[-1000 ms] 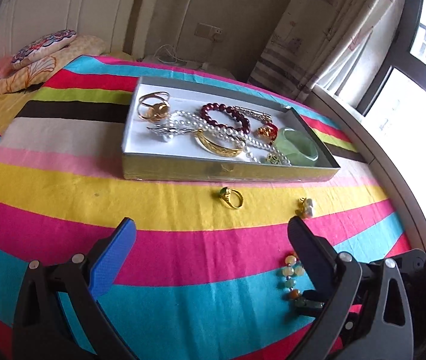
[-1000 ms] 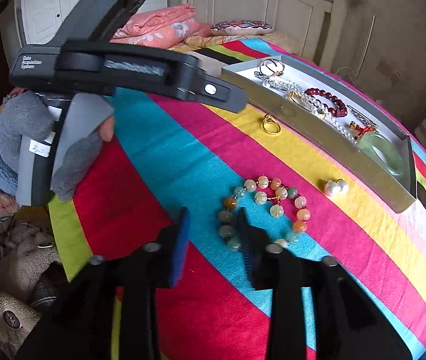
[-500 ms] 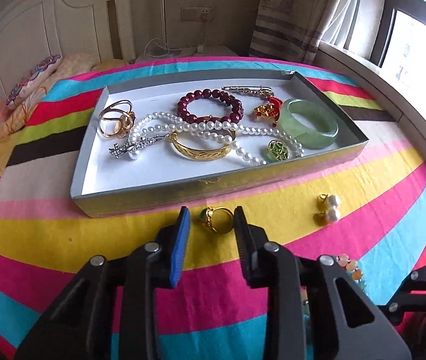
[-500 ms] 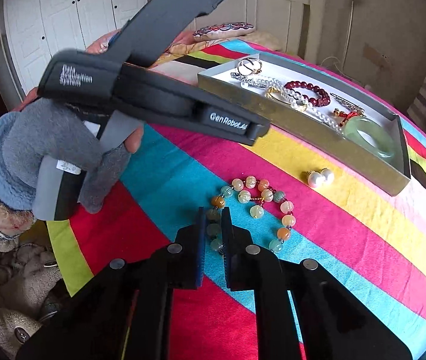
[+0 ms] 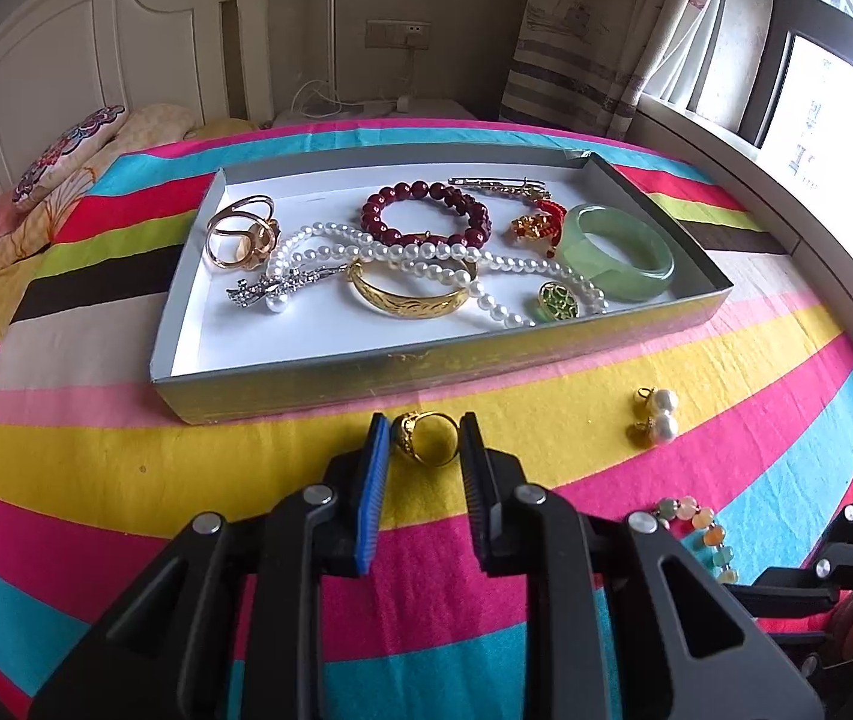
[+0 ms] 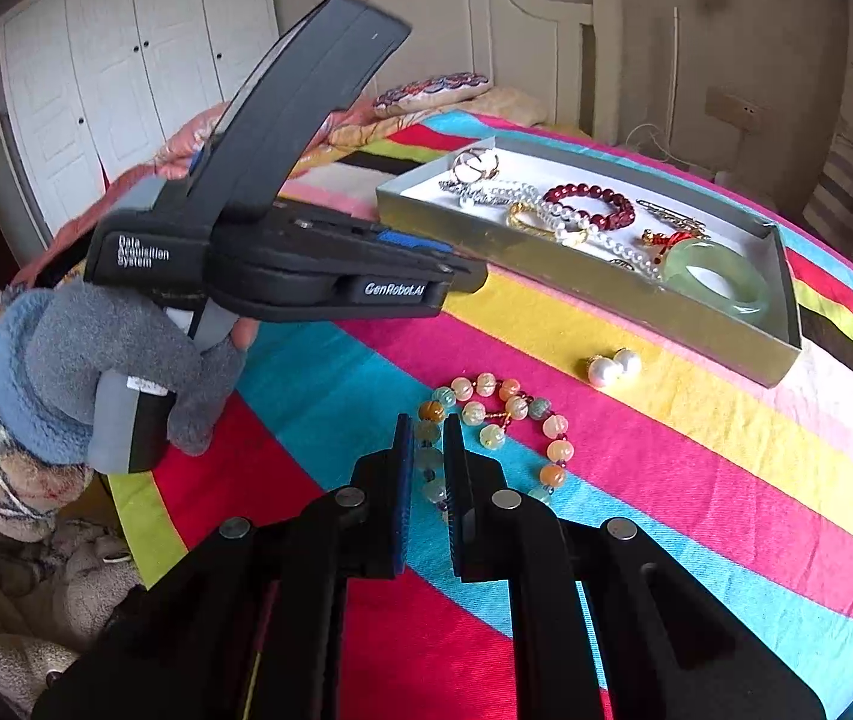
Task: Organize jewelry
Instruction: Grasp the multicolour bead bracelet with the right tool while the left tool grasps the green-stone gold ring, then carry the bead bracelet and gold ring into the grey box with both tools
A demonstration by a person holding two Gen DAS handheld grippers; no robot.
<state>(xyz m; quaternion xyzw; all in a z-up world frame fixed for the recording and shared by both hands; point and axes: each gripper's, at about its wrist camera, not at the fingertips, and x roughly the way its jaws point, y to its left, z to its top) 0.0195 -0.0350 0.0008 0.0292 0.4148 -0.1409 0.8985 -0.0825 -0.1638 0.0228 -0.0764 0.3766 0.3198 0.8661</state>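
Gold ring lies on the yellow stripe of the bedspread, just in front of the tray wall, between the fingers of the left gripper. Jaws closing on it – both pads sit right at the ring's sides, ring pinched; its near edge is hidden behind the fingertips, and the contact itself is hard to make out.

Bead bracelet lies on the blue/pink stripes w/ its near-left beads caught between the right gripper fingers, which are pressed together on them; the lowest beads are hidden behind the right finger. In the left view only a short run of beads shows, rest cut off by the gripper body.

Pearl earrings sit loose on the yellow stripe, apart from both grippers.

Tray holds a jade bangle, red bead bracelet, pearl strand, gold bangle partly under the pearls, gold rings at the left end – small red-gold charm too tangled to tell.

Gloved hand grips the left gripper's handle; one bare fingertip shows.
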